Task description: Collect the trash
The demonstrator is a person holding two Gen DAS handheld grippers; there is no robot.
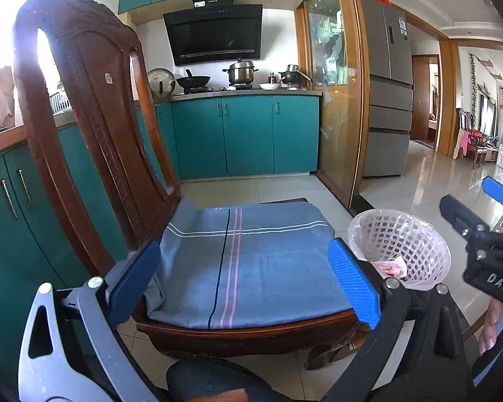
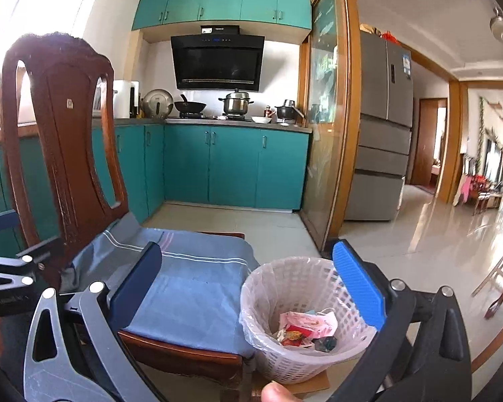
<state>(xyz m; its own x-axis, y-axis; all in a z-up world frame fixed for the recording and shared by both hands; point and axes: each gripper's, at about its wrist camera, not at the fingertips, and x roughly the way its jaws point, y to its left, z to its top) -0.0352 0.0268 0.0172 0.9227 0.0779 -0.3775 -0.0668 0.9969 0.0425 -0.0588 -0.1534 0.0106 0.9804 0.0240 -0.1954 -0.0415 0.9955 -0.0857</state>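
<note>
A white lattice waste basket [image 2: 301,318] lined with a clear bag stands on the floor right of a wooden chair; it also shows in the left wrist view [image 1: 399,248]. Pink, red and dark wrappers [image 2: 306,330] lie in its bottom. My right gripper [image 2: 248,288] is open and empty, above the basket's near rim and the chair seat. My left gripper [image 1: 244,278] is open and empty, over the blue striped cushion [image 1: 244,261] on the chair. The right gripper also appears at the right edge of the left wrist view [image 1: 479,231].
The dark wooden chair [image 1: 84,117] has a tall back at left. Teal kitchen cabinets [image 1: 248,134] with pots on the counter stand behind. A glass sliding door [image 1: 335,100] and a grey fridge [image 1: 389,100] are to the right. Glossy tiled floor [image 2: 419,234] extends right.
</note>
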